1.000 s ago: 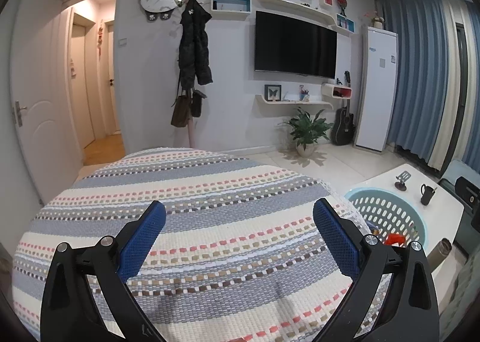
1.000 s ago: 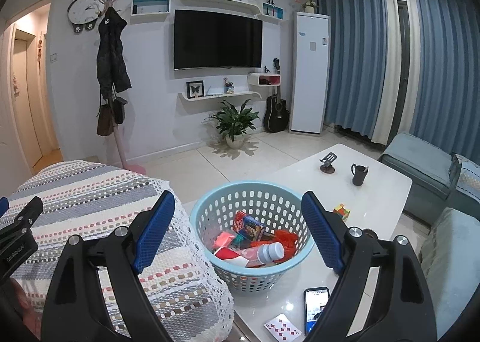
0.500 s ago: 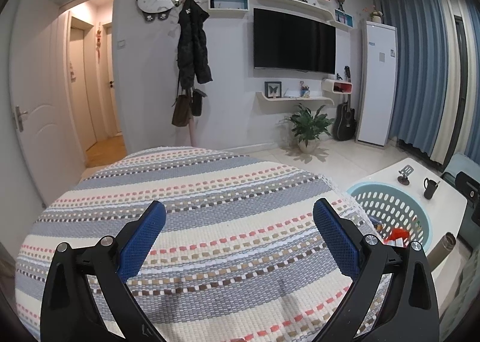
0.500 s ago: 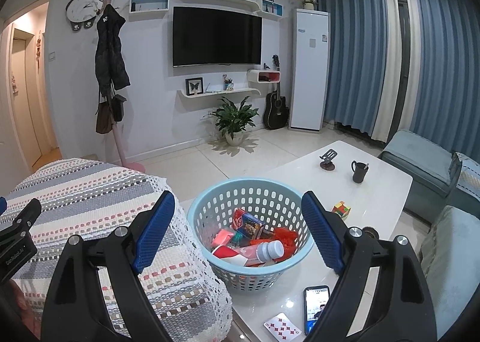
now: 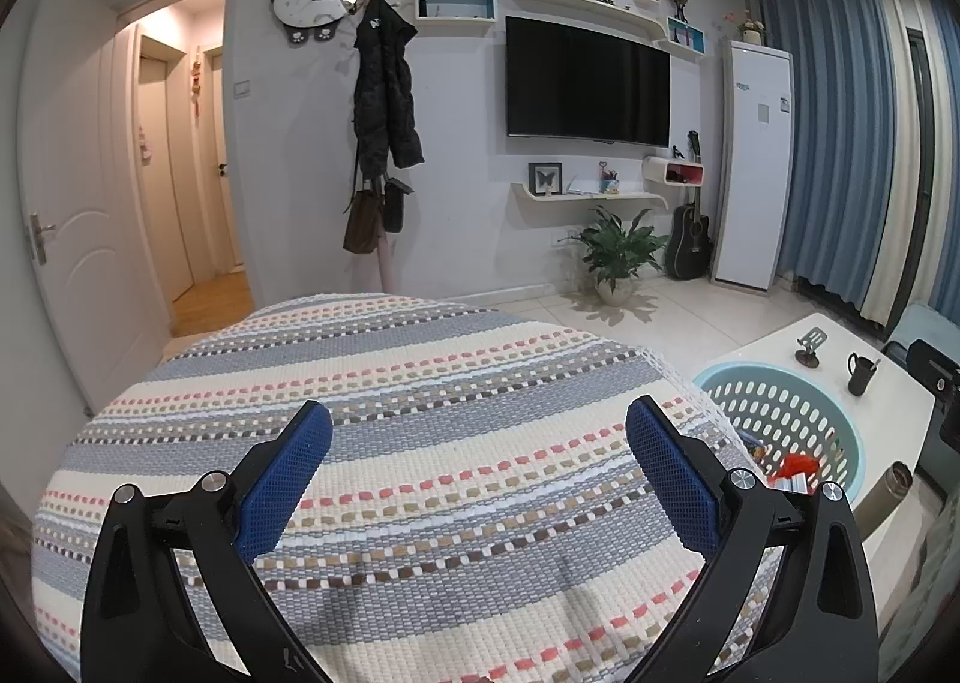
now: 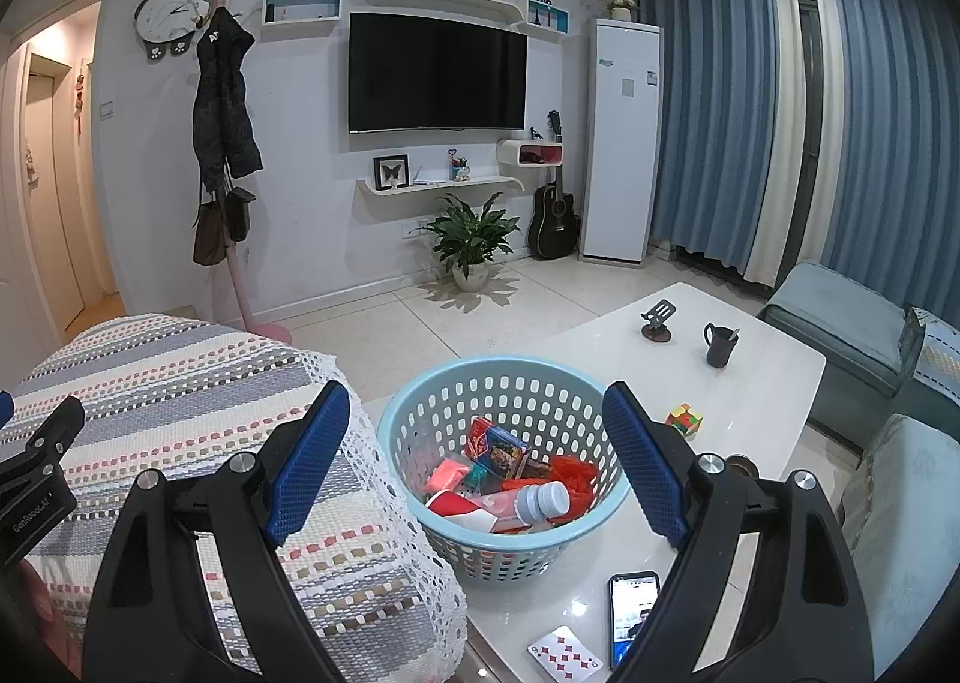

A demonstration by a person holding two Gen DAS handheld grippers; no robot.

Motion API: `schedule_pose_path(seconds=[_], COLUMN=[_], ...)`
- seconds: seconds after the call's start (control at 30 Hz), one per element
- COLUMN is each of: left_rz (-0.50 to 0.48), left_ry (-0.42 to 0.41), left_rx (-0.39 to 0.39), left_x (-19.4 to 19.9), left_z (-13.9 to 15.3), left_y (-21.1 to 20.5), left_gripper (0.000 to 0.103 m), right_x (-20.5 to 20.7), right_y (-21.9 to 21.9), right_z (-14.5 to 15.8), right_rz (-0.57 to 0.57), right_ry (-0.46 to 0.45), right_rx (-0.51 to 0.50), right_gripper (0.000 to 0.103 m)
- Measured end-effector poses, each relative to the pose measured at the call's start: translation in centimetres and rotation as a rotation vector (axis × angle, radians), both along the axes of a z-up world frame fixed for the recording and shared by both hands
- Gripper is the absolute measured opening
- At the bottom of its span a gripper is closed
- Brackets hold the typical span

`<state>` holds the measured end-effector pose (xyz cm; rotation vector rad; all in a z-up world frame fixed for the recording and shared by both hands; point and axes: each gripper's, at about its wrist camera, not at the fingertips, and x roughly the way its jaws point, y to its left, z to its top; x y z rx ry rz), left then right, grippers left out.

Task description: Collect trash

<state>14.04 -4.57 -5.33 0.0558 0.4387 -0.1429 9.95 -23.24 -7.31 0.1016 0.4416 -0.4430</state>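
— Both hand-held grippers stand wide open with nothing between their blue textured pads. Left gripper (image 5: 478,424) hovers over the striped woven cover in grey, cream and pink (image 5: 420,443); right gripper (image 6: 476,406) points at the pale blue perforated plastic basket (image 6: 420,410).

— Where is the trash?

— Inside that basket, on the glossy white low table (image 6: 774,383): a red-and-blue printed carton (image 6: 497,445), a clear plastic bottle with a white cap (image 6: 531,502), a red-and-white paper cup (image 6: 459,508) and crumpled red wrappers (image 6: 570,479).

— What else is on the table?

— A black smartphone with its screen lit (image 6: 633,614) and a red-patterned playing card (image 6: 564,658) at the near edge, a multicoloured puzzle cube (image 6: 684,419) just right of the basket, a black mug (image 6: 720,344) and a small dark phone stand (image 6: 658,322) farther back. A metal flask (image 5: 888,494) shows in the left view beside the basket.

— Anything in the way?

— The cover's lace edge (image 6: 354,383) lies just beside the basket's left wall; whether they touch I cannot tell.

— Any change from a second ago?

— Barely. Both grippers keep the same spread, and the basket sits a touch farther left in the right view.
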Motion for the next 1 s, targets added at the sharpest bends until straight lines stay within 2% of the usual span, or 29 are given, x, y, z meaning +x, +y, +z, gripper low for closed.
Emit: schedule_pose_path(seconds=[1.0], left_rz=[-0.003], left_ry=[0.006], left_rx=[0.006], left_x=[-0.15], left_z=[-0.25], left_y=[0.24], left_gripper=[0.095], right_x=[0.03], right_y=[-0.34], right_z=[-0.59], right_rz=[0.004], right_ry=[0.009], right_rx=[0.0], right_gripper=[0.082])
